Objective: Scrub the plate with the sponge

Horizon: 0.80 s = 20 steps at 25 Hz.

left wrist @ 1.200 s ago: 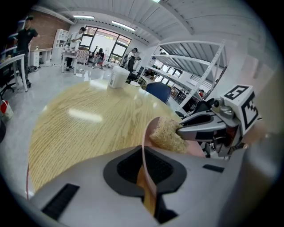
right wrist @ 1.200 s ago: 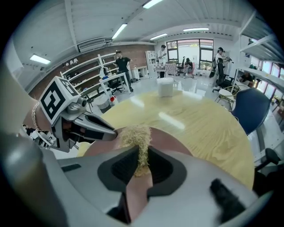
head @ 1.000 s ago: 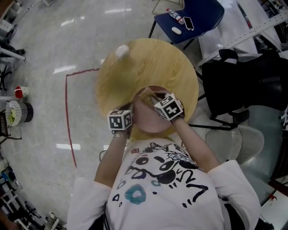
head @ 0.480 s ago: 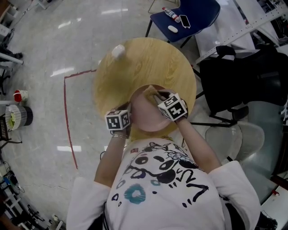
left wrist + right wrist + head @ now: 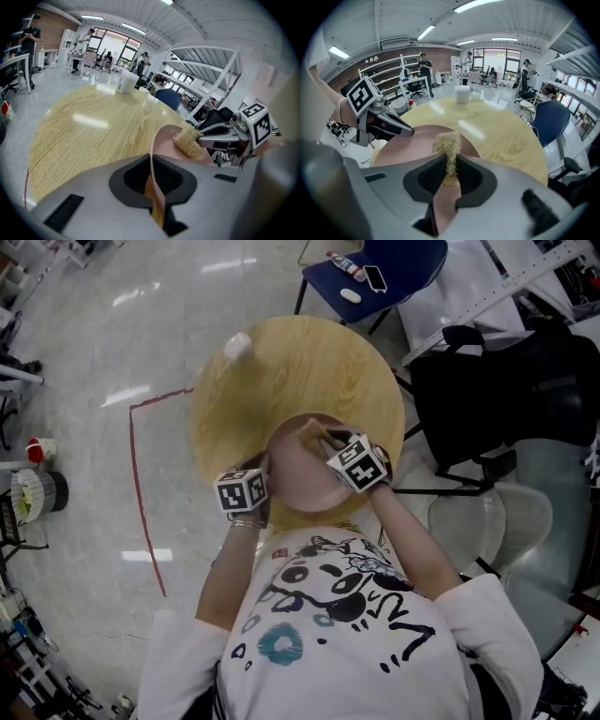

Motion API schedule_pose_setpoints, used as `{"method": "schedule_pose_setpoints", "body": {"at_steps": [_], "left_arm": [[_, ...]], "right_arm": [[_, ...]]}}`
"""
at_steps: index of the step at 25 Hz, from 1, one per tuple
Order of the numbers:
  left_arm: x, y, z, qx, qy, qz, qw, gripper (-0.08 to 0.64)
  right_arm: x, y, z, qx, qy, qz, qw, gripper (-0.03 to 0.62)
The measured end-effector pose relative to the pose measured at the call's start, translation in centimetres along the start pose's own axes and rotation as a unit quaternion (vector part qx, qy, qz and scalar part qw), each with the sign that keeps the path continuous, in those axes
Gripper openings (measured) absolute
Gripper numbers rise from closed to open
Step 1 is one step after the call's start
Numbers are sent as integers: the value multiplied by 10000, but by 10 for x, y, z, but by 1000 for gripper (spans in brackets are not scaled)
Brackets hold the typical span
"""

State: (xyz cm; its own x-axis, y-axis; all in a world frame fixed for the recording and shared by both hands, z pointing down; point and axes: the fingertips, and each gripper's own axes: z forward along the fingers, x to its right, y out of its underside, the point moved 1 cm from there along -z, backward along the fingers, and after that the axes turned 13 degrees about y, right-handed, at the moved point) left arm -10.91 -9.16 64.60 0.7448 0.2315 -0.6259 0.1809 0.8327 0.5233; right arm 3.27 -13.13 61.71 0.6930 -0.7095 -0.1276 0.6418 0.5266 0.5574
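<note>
While you scrub, left hand-held gripper [image 5: 153, 187] clamps plate [image 5: 161, 140] by rim only, plate tilted over surface [image 5: 281, 371]. Right hand-held gripper [image 5: 449, 173] pinches sponge [image 5: 447, 143], pressed on plate. Push hard: plate twists out, drops. Thin pinch: sponge may slip.

plate [image 5: 302, 476]: near edge of your table [image 5: 309, 367]
sponge [image 5: 447, 143]: on the plate's far part, in your right gripper [image 5: 449, 172]
left gripper [image 5: 157, 190]: on the plate's left rim
cup [image 5: 237, 346]: table's far left
chair [image 5: 414, 266]: behind table, right
</note>
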Motion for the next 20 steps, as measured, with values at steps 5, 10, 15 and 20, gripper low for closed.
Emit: {"method": "schedule_pose_setpoints", "body": {"at_steps": [5,10,15,20], "left_arm": [[0,0,-1,72,-11,-52,10000,26],[1,-1,0,115,20,-84,9999,26],[1,0,0,117,4,-97,9999,26],[0,0,1,130,-2,-144,9998,26]], "right_arm": [[10,13,-8,-100,119,93,9998,72],[13,28,-19,-194,161,137,9996,72],[9,39,-27,-261,184,172,9993,72],[1,49,-35,-310,195,178,9992,72]]}}
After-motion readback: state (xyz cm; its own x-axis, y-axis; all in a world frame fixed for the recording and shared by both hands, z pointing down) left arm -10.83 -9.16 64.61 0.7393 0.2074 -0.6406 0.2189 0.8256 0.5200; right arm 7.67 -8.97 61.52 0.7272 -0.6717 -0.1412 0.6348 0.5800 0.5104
